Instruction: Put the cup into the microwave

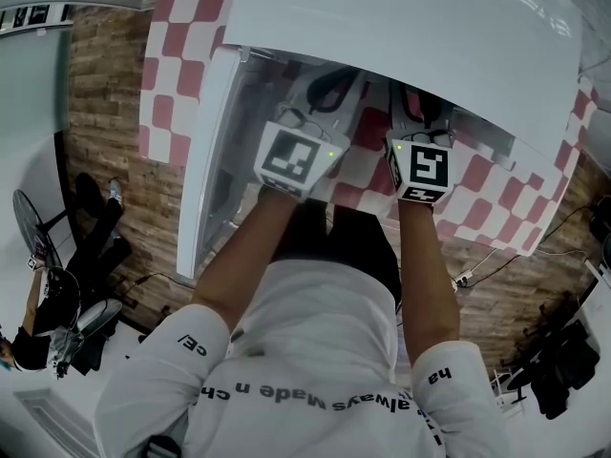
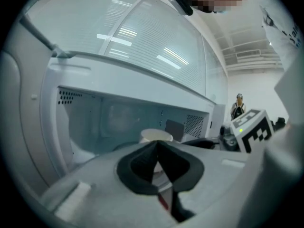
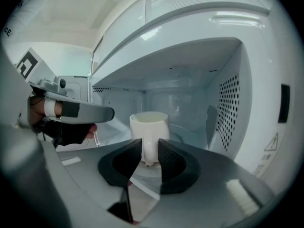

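Note:
The white cup [image 3: 149,127] is inside the open microwave [image 3: 228,103], near the middle of the cavity. My right gripper [image 3: 149,145] is shut on the cup's handle, which shows between its black pads. The jaws hide the cup's base, so I cannot tell if it rests on the floor of the cavity. My left gripper [image 2: 156,146] is shut with nothing in it, its tips meeting just in front of the cup's rim [image 2: 156,136]. In the head view both grippers, left [image 1: 329,92] and right [image 1: 418,103], reach into the microwave's [image 1: 410,27] mouth, and the cup is hidden.
The microwave door [image 1: 205,170] hangs open at the left. The cavity's perforated right wall [image 3: 229,109] is close to the right gripper. A red-and-white checked cloth [image 1: 487,194] covers the surface under the microwave. The left gripper [image 3: 76,112] and its hand lie left of the cup.

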Action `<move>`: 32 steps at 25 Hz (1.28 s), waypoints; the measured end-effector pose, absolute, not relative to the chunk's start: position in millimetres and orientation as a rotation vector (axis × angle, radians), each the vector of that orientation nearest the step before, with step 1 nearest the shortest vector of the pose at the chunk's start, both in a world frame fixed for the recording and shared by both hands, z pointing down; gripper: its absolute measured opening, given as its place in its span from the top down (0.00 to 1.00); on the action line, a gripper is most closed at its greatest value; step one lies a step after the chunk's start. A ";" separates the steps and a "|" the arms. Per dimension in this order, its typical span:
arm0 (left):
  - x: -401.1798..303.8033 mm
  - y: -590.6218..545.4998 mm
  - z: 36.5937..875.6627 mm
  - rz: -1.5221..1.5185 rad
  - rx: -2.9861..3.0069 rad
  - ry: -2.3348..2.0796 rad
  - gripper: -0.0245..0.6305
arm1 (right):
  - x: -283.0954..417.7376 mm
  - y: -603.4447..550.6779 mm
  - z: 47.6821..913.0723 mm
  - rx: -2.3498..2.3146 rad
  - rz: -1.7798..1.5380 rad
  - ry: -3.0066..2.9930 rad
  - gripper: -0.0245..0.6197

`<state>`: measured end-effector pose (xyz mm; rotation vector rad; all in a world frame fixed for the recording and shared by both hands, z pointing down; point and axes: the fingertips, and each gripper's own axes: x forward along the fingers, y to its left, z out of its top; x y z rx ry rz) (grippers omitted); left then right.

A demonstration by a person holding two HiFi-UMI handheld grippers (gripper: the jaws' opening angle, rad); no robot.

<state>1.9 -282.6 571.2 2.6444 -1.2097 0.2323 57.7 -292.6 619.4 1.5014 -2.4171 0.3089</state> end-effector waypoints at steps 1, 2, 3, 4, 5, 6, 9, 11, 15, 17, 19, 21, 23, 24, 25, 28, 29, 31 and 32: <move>1.4 -280.4 569.8 0.237 2.643 -1.208 0.96 | 58.6 -290.9 617.0 1.502 0.305 -2.418 0.80; 0.7 -277.9 567.8 0.240 2.641 -1.207 0.96 | 59.2 -288.6 614.3 1.501 0.302 -2.418 0.80; -0.2 -275.2 565.3 0.241 2.638 -1.207 0.96 | 59.9 -285.8 611.3 1.501 0.302 -2.418 0.80; -1.0 -272.3 562.6 0.243 2.636 -1.207 0.96 | 60.8 -282.8 607.8 1.501 0.302 -2.416 0.80; -1.7 -269.5 559.4 0.244 2.635 -1.207 0.96 | 61.9 -279.8 603.9 1.502 0.300 -2.413 0.80; -2.2 -266.8 555.8 0.244 2.635 -1.207 0.96 | 63.1 -276.9 599.4 1.503 0.295 -2.410 0.80; -3.1 -258.3 542.3 0.242 2.638 -1.208 0.96 | 66.6 -267.2 584.4 1.501 0.282 -2.405 0.81; -3.1 -252.5 531.3 0.235 2.639 -1.208 0.96 | 69.2 -259.4 572.9 1.493 0.281 -2.408 0.81; -1.0 -238.7 503.5 0.214 2.648 -1.194 0.96 | 72.8 -240.3 539.8 1.466 0.274 -2.418 0.83; 0.1 -230.6 488.2 0.202 2.654 -1.183 0.96 | 75.1 -231.6 520.7 1.452 0.261 -2.419 0.84; 1.0 -223.1 471.3 0.177 2.651 -1.178 0.96 | 78.2 -224.4 500.2 1.451 0.248 -2.430 0.84; 2.7 -216.2 451.9 0.157 2.646 -1.173 0.96 | 80.7 -217.1 478.5 1.451 0.245 -2.444 0.85; 5.0 -208.9 431.9 0.147 2.648 -1.164 0.96 | 80.4 -208.5 456.5 1.444 0.250 -2.464 0.85; 6.2 -205.0 422.0 0.143 2.652 -1.160 0.96 | 79.9 -203.6 446.1 1.437 0.249 -2.471 0.85; 7.5 -201.3 412.1 0.138 2.658 -1.156 0.96 | 79.6 -198.6 435.9 1.429 0.248 -2.478 0.85; 10.8 -191.6 383.0 0.129 2.685 -1.150 0.96 | 80.1 -185.6 404.6 1.425 0.243 -2.513 0.86; 10.8 -188.8 374.0 0.127 2.693 -1.151 0.96 | 80.6 -181.8 394.3 1.429 0.244 -2.525 0.86; 9.5 -183.1 356.9 0.119 2.702 -1.155 0.96 | 82.5 -172.8 375.8 1.424 0.241 -2.534 0.87; 8.7 -179.9 348.7 0.113 2.705 -1.156 0.96 | 83.7 -168.1 366.6 1.421 0.233 -2.543 0.88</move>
